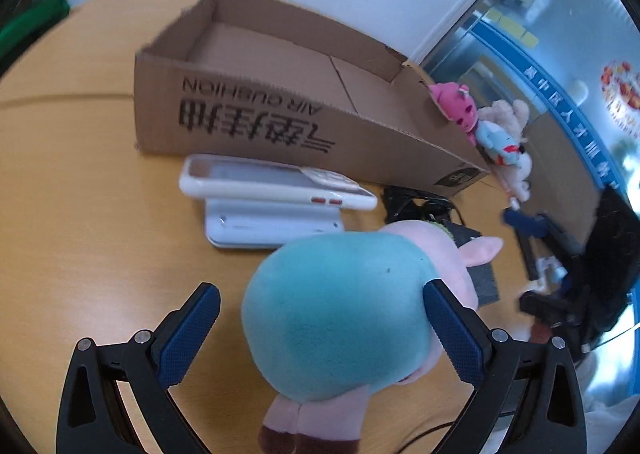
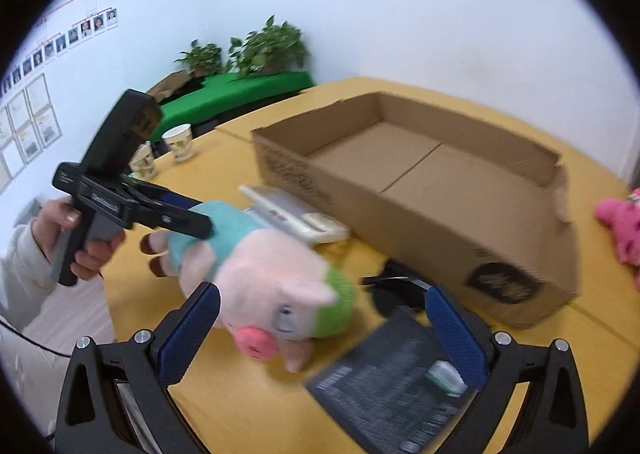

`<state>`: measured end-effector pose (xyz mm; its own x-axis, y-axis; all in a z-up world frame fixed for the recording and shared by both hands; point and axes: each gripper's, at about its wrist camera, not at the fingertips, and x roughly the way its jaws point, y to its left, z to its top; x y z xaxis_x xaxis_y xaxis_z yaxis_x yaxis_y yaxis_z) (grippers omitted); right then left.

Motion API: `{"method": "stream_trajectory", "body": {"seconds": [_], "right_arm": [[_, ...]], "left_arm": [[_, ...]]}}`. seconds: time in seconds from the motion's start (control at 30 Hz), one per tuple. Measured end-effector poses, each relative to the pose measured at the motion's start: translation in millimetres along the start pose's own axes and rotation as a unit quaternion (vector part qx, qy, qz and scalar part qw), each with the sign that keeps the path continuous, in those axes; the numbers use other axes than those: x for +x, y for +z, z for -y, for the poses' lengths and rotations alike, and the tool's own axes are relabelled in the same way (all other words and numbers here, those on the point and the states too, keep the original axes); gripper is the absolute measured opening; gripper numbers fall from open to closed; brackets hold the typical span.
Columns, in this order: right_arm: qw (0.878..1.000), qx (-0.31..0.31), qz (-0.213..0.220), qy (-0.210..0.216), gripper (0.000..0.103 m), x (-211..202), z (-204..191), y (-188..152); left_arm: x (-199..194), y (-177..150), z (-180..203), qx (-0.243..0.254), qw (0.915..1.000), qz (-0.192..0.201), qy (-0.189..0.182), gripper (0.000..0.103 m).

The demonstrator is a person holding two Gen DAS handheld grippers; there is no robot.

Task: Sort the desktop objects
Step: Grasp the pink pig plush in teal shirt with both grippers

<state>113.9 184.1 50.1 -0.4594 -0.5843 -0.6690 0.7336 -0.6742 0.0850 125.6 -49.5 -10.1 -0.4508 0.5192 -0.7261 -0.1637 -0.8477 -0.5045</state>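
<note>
two sets of tongs: the left tongs (image 1: pixel 320 334) straddle the plush pig (image 1: pixel 336 318), jaws wide, one pad touching its teal belly. it lies on the tabletop (image 1: pixel 80 194) before the cardboard box (image 1: pixel 248 110). soft, light, squashy; grip mid-body. right tongs (image 2: pixel 320 334) gape, holding nothing.

Left wrist view looked forward and down from close behind the plush pig (image 1: pixel 340 314), facing the cardboard box (image 1: pixel 280 106) across the tabletop (image 1: pixel 80 194). Right wrist view faced the pig's (image 2: pixel 260 274) head from close range, toward the far wall. Both views shared pig, box (image 2: pixel 420 182) and white phone (image 1: pixel 272 182).
</note>
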Motion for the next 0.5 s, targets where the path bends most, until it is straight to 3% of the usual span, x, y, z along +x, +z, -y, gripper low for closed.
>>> {"method": "stream_trajectory", "body": {"seconds": [0.1,0.23,0.33,0.5], "right_arm": [[0.998,0.031,-0.039,0.021,0.101,32.4,-4.2,-4.6],[0.995,0.022,-0.071,0.068,0.094,56.6,-28.7,-4.3],[0.994,-0.015,-0.072,0.078,0.094,58.3,-44.1,-1.8],[0.991,0.000,-0.109,0.077,0.094,72.6,-35.0,-4.0]], "left_arm": [[3.3,-6.9,-7.9,-0.012,0.9998,-0.001,-0.017,0.101],[1.6,-13.2,-12.2,-0.017,0.9996,-0.003,-0.022,0.096],[-12.6,-19.5,-25.6,-0.033,0.9993,0.002,-0.018,0.096],[-12.9,-24.5,-20.7,-0.023,0.9996,0.004,-0.017,0.095]]}}
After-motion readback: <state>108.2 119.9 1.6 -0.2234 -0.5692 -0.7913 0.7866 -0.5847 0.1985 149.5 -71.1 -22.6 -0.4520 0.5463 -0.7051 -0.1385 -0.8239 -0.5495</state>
